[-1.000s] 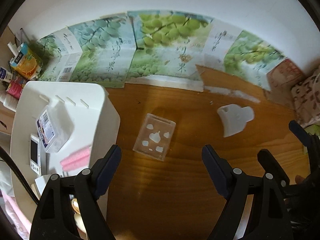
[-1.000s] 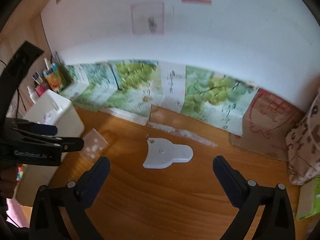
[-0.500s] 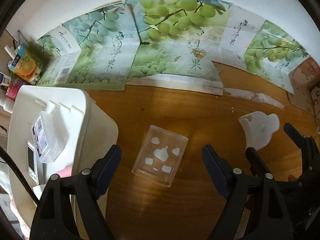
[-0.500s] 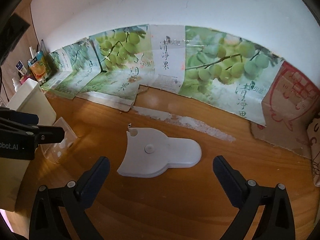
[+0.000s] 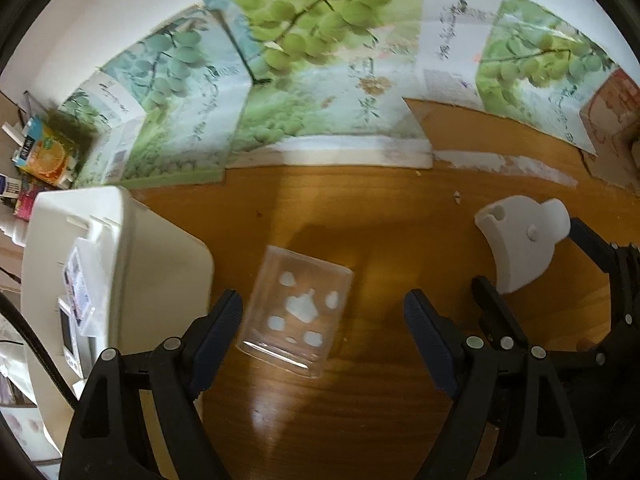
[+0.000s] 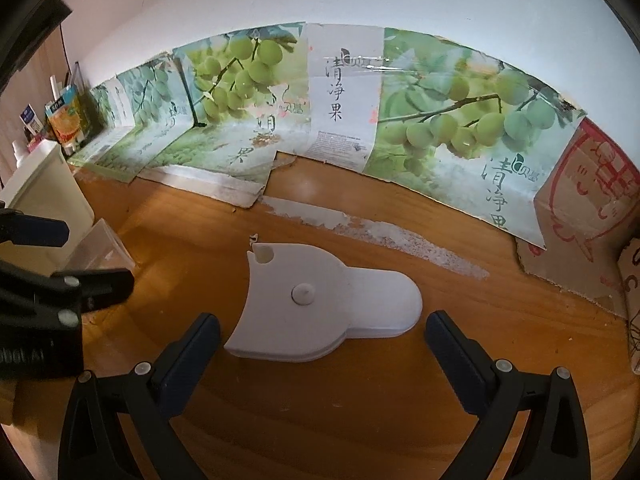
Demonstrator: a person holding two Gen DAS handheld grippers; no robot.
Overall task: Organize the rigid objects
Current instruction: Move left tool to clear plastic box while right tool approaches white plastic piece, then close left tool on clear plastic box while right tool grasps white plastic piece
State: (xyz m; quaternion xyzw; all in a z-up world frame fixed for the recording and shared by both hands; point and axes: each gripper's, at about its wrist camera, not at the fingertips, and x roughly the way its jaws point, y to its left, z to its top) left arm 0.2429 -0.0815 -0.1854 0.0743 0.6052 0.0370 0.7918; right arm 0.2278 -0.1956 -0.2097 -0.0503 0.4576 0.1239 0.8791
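Clear plastic box (image 5: pixel 294 312) and white plastic plate (image 6: pixel 320 304), the two loose hard things on the wooden bench (image 5: pixel 360 420), lie apart, each framed by its own gripper. Nearest the left gripper (image 5: pixel 322 332), whose jaws are spread wide and hold nothing, the box rests flat, just beside the white bin (image 5: pixel 160 264) that already holds a small device and a labelled case. Thin-walled and see-through, the box looks light, stiff and slick; a pinch across its two long sides, low on the walls, seems the safest hold, since too hard a squeeze could crack or pop it free. Nearest the right gripper (image 6: pixel 322 344), jaws likewise spread and empty, the plate lies flat with a small knob at its middle, a notched hole at its far corner and a rounded tab pointing right. It appears rigid and light but low, so its thin edges offer little to grab; taking it across the narrower tab end looks most likely to hold. Beyond both, flattened fruit cartons (image 6: pixel 340 92) printed with green grapes line the wall.
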